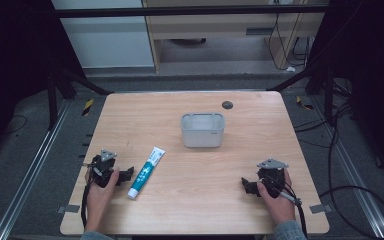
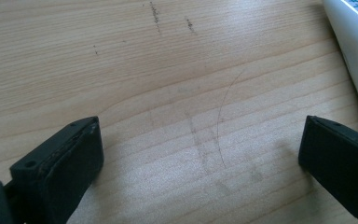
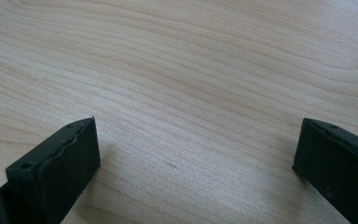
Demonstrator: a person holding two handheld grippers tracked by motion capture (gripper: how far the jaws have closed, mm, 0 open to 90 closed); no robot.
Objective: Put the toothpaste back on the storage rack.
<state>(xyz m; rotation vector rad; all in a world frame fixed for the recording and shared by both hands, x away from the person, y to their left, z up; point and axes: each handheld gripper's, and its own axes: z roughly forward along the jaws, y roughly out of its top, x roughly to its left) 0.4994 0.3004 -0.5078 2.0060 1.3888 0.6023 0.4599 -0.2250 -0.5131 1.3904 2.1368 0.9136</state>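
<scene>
Toothpaste tube [image 1: 146, 172] lies just beside left gripper [image 1: 128, 174] (jaws apart).

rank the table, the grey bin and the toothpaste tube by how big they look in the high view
1. table
2. grey bin
3. toothpaste tube, longer than the bin is wide, but far slimmer

Even overhead light, soft shadows; pics slightly soft.

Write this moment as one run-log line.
left gripper: open, beside toothpaste tube | right gripper: open, empty | bin: mid-table
</scene>
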